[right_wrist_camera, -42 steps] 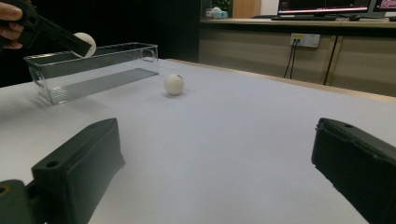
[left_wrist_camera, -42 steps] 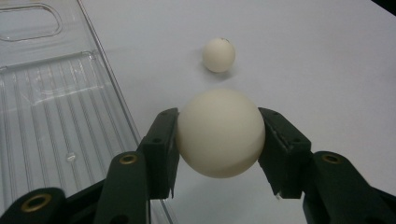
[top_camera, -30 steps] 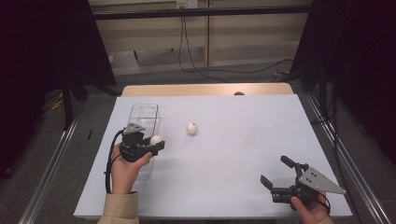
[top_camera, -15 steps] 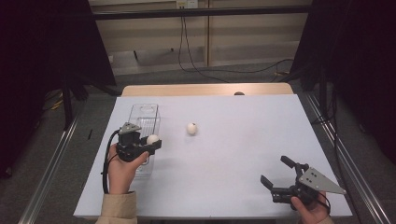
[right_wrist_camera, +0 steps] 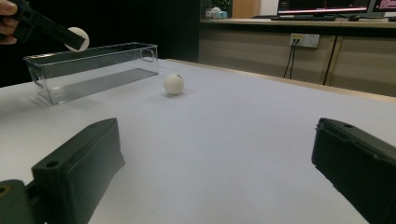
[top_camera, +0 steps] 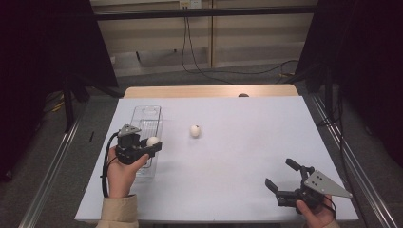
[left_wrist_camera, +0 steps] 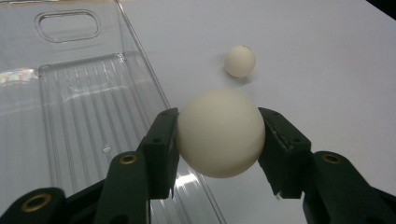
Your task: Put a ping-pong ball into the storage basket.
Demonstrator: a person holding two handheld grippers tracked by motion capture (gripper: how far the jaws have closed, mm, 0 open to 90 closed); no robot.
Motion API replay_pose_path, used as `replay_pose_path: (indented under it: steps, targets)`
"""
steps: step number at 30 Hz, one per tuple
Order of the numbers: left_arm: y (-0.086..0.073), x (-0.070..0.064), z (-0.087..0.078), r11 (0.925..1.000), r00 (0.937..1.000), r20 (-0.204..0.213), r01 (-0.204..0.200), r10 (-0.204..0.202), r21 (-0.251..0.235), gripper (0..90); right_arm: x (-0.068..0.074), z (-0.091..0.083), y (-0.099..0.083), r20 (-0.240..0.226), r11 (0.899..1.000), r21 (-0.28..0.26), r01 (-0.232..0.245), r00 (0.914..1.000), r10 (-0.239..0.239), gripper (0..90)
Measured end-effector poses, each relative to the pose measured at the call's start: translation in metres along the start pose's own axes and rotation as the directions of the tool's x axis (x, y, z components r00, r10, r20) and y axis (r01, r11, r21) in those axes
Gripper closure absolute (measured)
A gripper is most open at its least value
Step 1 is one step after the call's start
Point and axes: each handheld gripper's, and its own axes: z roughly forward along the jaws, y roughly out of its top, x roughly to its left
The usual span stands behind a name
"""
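My left gripper [top_camera: 153, 142] [left_wrist_camera: 219, 135] is shut on a white ball [top_camera: 152, 141] [left_wrist_camera: 219, 133] [right_wrist_camera: 78, 38], held in the air over the right wall of a clear plastic bin [top_camera: 147, 122] [left_wrist_camera: 79, 98] [right_wrist_camera: 93, 70]. A second white ball [top_camera: 195, 130] [left_wrist_camera: 240, 60] [right_wrist_camera: 173, 84] lies on the white table [top_camera: 247, 133], to the right of the bin. Near the table's front right corner my right gripper [top_camera: 281, 175] [right_wrist_camera: 219, 172] stands open, its jaws wide apart with nothing between them.
The clear bin has a handle slot [left_wrist_camera: 66, 24] at its far end and nothing inside. A wooden strip [top_camera: 209, 91] runs along the table's far edge. Dark curtains and cables [top_camera: 199, 57] lie beyond it.
My left gripper has carried the ball slightly left and away, from beside the bin to above its right wall. The right gripper has stayed put.
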Motion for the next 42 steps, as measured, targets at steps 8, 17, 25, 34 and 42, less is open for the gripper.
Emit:
replay_pose_path:
  steps: [8, 17, 25, 34, 42]
  targets:
    - [0.0, 0.002, -0.002, 1.0, 1.0, -0.007, 0.006, -0.006, -0.004, 51.1, 0.0, 0.0, 0.0, 0.0, 1.0, 0.0, 0.001, 1.0, -0.001, 1.0]
    - [-0.001, 0.005, -0.005, 0.9999, 0.9998, -0.017, 0.009, -0.009, -0.007, 51.1, 0.0, 0.0, 0.0, -0.001, 1.0, 0.0, 0.002, 1.0, -0.002, 1.0]
    - [0.0, 0.007, -0.008, 0.9999, 0.9997, -0.024, 0.01, -0.01, -0.01, 51.1, 0.0, 0.0, 0.0, -0.002, 1.0, 0.001, 0.002, 1.0, -0.002, 1.0]
    - [-0.001, 0.011, -0.011, 0.9997, 0.9992, -0.035, 0.018, -0.018, -0.018, 51.1, 0.0, 0.0, 0.0, -0.001, 1.0, 0.001, 0.0, 1.0, 0.0, 1.0]
    - [-0.002, 0.013, -0.012, 0.9996, 0.9988, -0.044, 0.02, -0.021, -0.02, 51.1, 0.0, 0.0, 0.0, -0.002, 1.0, 0.0, -0.002, 1.0, 0.002, 1.0]
